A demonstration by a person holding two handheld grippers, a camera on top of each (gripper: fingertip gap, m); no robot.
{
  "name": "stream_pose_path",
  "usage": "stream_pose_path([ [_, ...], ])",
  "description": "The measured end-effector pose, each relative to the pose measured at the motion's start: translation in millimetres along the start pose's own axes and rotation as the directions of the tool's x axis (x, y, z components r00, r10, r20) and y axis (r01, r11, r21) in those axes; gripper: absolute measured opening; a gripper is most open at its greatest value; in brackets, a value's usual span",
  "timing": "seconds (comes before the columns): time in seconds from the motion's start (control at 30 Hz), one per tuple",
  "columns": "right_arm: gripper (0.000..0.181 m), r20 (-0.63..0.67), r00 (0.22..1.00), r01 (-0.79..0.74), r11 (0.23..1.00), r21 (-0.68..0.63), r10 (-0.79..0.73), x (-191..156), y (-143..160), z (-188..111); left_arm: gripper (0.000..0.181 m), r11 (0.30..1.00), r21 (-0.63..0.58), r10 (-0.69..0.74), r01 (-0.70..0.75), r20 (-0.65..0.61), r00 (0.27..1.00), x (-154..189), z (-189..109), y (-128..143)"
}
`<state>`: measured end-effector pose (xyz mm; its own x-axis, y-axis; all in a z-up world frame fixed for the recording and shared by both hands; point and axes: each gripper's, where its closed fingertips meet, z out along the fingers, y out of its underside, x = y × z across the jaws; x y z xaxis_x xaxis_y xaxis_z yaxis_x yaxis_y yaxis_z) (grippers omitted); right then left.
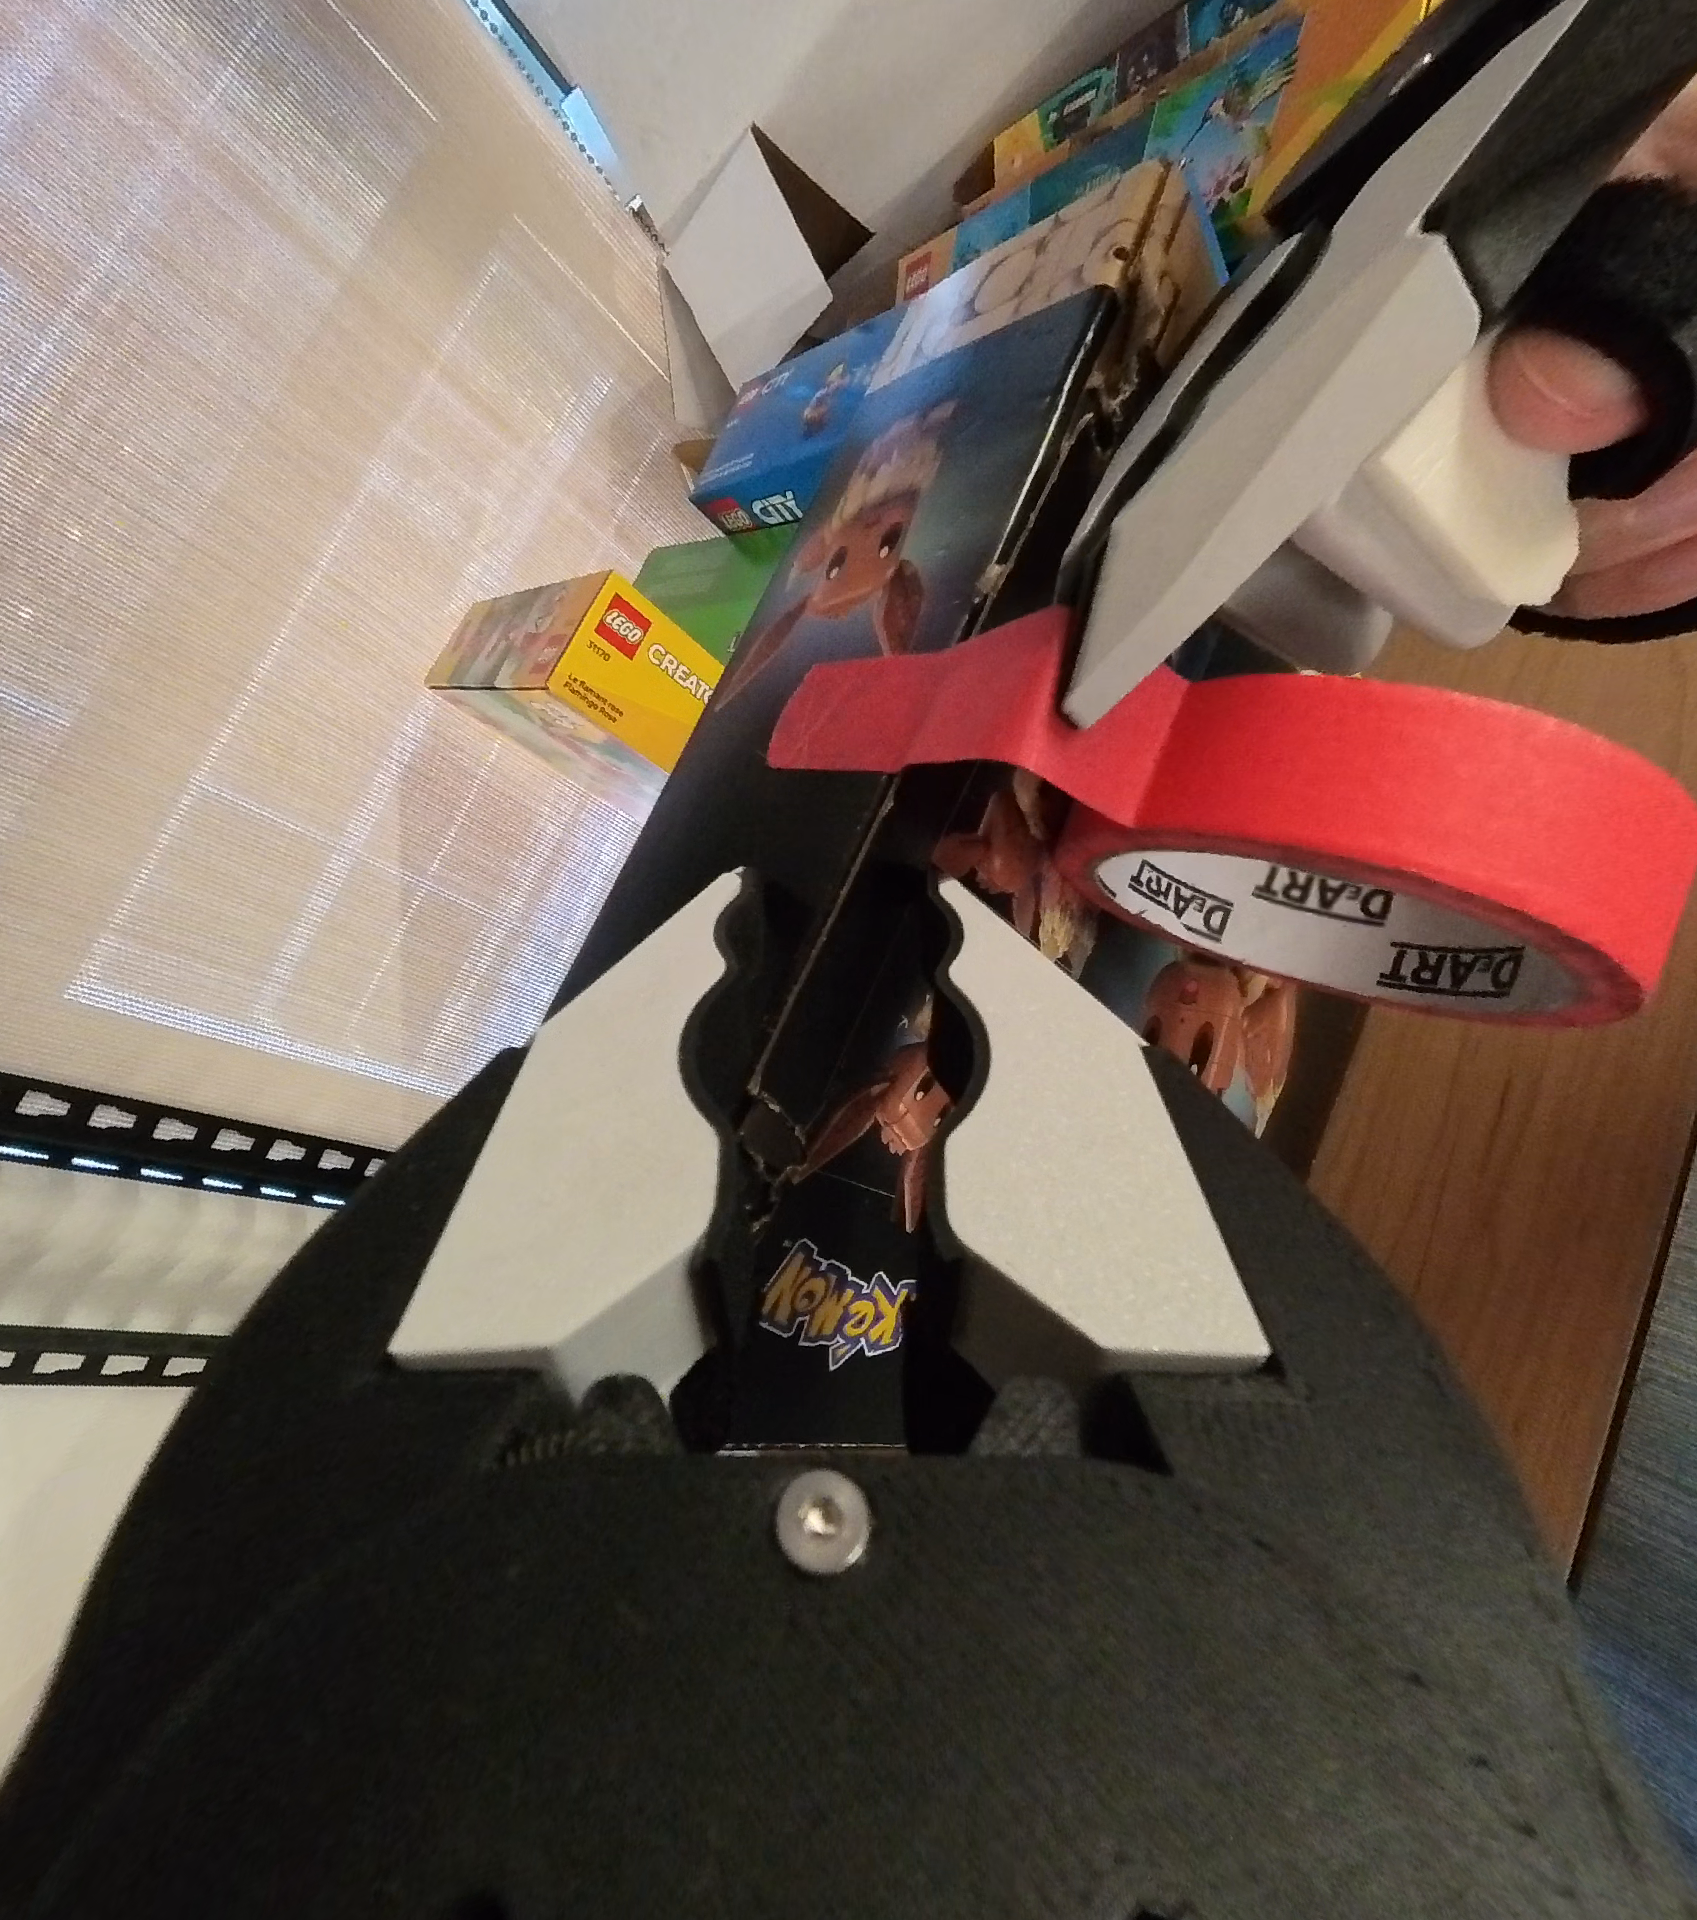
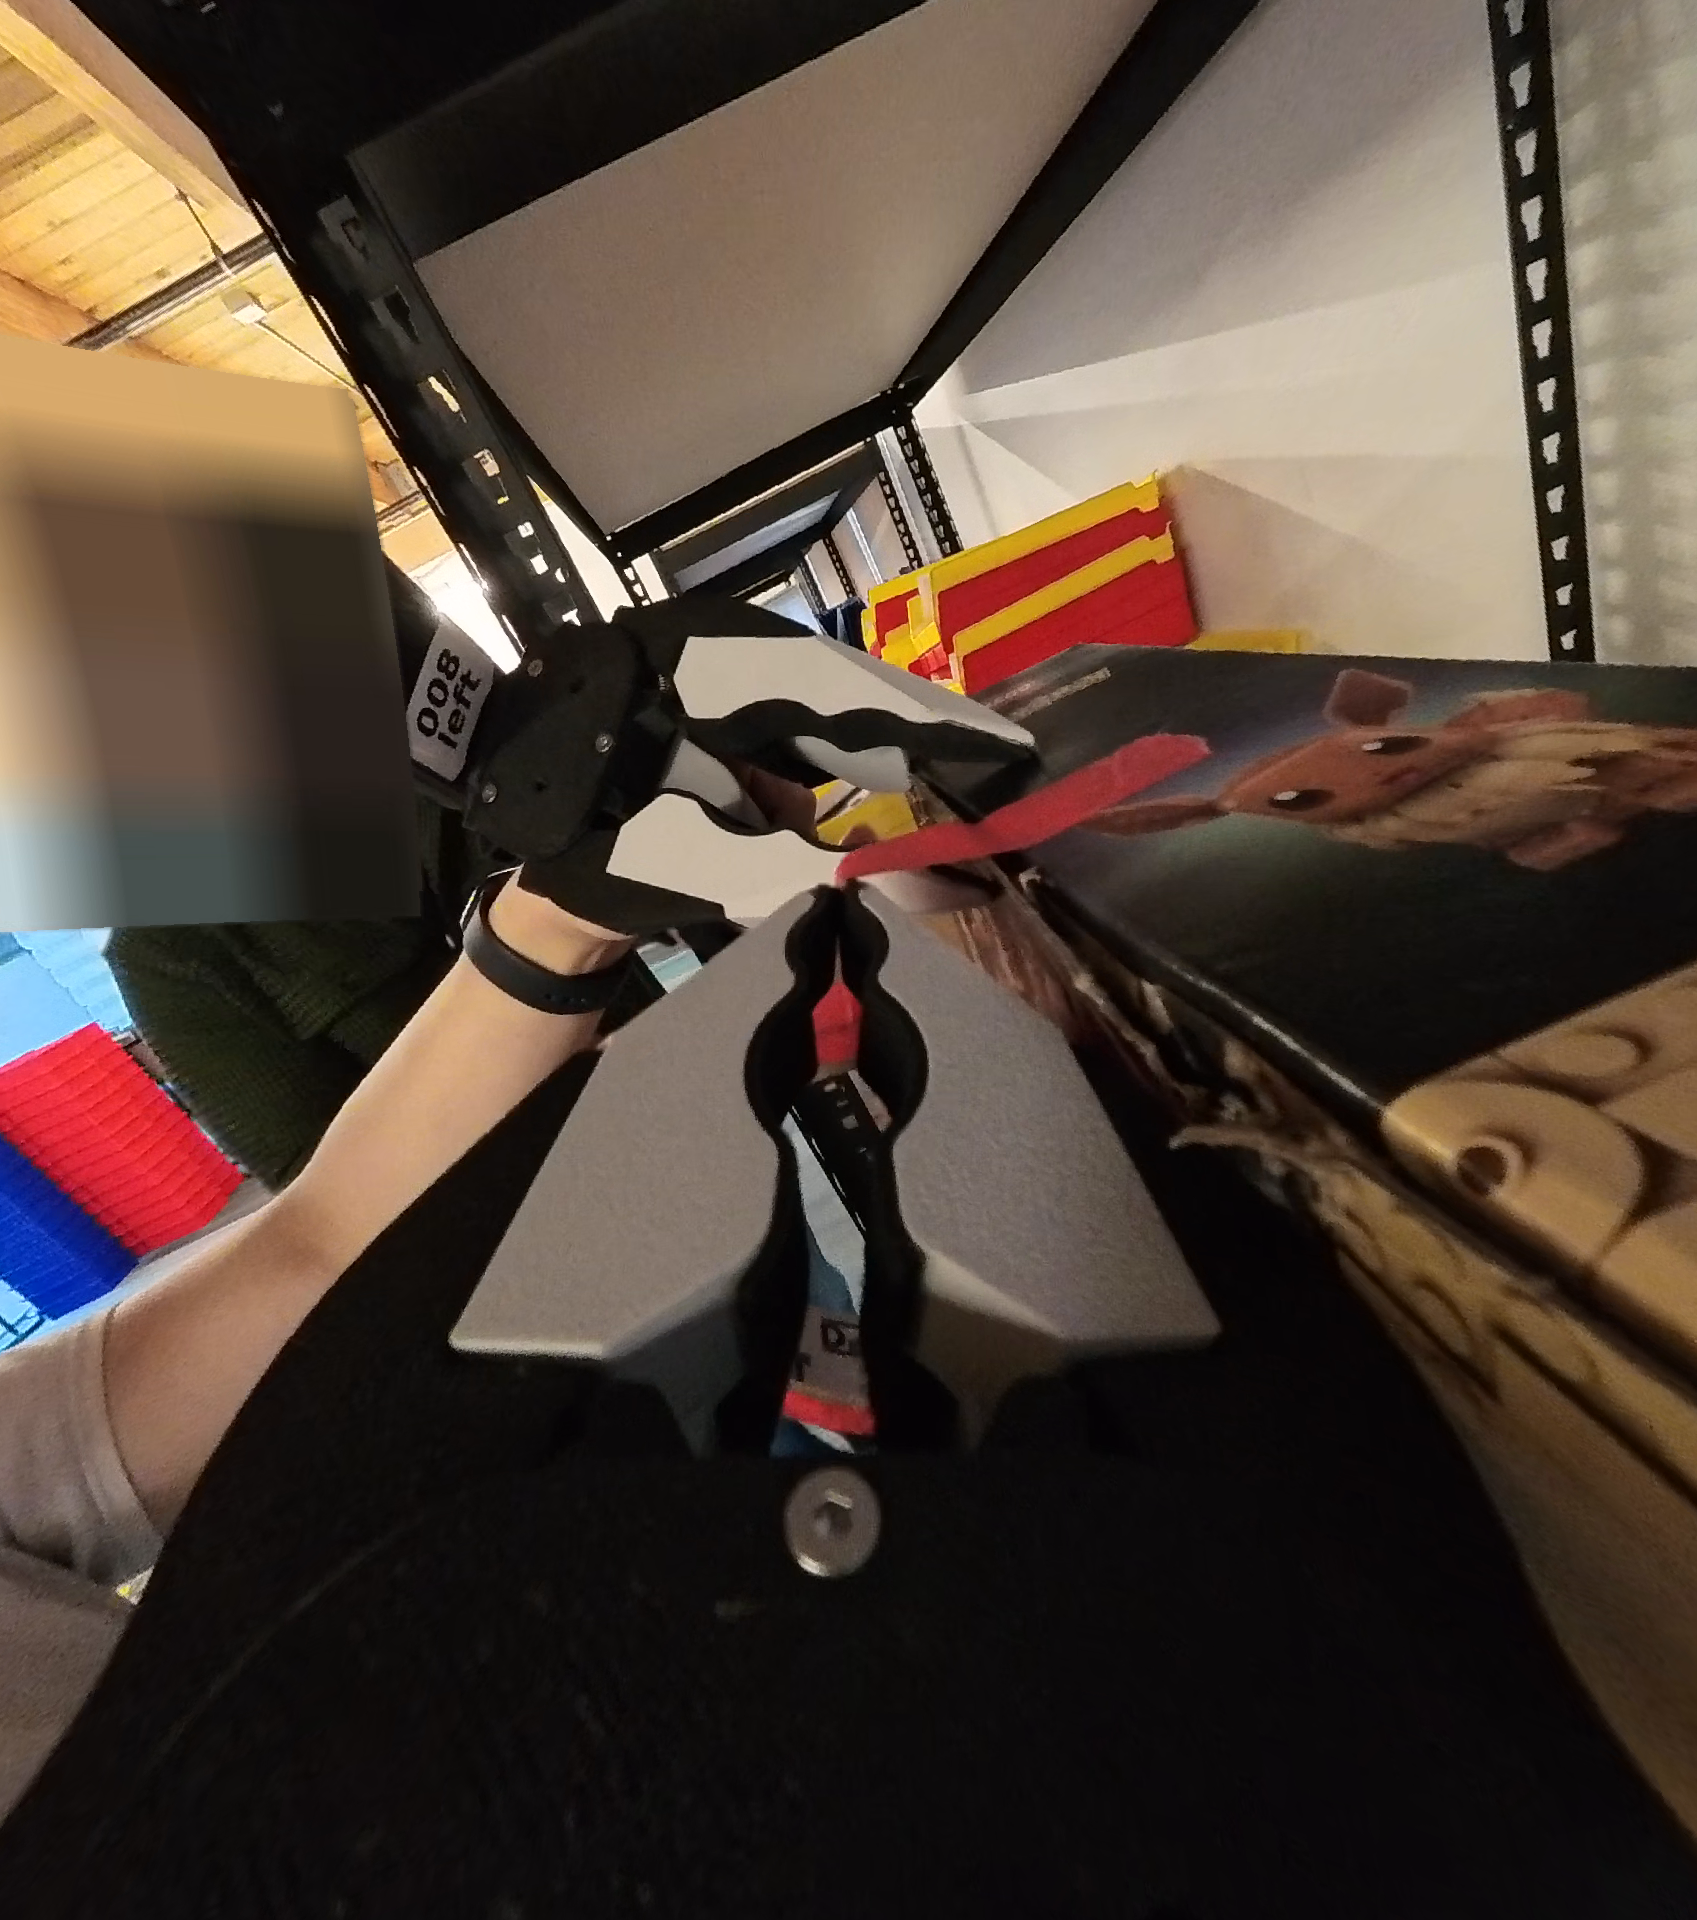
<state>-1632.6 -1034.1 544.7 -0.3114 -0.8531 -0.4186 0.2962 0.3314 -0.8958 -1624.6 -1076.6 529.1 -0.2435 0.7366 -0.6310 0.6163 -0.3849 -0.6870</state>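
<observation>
My left gripper (image 1: pixel 833 883) is shut on the corner edge of a dark toy box (image 1: pixel 885 540) printed with a brown creature. A strip of red tape (image 1: pixel 885 717) lies across that box edge and runs back to a red tape roll (image 1: pixel 1395 790). My right gripper (image 1: pixel 1104 686) holds the roll against the box. In the right wrist view my right gripper (image 2: pixel 839 899) is shut on the red tape (image 2: pixel 836 1013). Its strip (image 2: pixel 1010 821) reaches onto the dark box (image 2: pixel 1395 904). The left gripper (image 2: pixel 989 764) clamps the box corner just beyond.
A tan box (image 2: pixel 1602 1143) lies against the dark one. A yellow box (image 1: pixel 615 665), a blue box (image 1: pixel 802 436) and a white carton (image 1: pixel 750 239) stand behind, on a wooden table (image 1: pixel 1550 1195). A black shelf rack (image 2: pixel 470 416) holds red and yellow bins (image 2: pixel 1062 592). There is about 5 centimeters between the tips of the two grippers.
</observation>
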Motion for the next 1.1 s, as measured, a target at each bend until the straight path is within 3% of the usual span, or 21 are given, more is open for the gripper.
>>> stream_pose_path([
  [0.83,0.0,0.028,0.998,-0.056,0.996,0.074,0.054,0,-12,0,0.029,1.0,-0.003,0.008,-0.008,0.007,1.0,0,2,0],
  [1.1,0.0,0.03,0.991,-0.134,0.986,0.096,0.132,2,-21,-1,0.029,1.0,-0.007,0.022,-0.022,0.03,0.999,0,3,-1],
])
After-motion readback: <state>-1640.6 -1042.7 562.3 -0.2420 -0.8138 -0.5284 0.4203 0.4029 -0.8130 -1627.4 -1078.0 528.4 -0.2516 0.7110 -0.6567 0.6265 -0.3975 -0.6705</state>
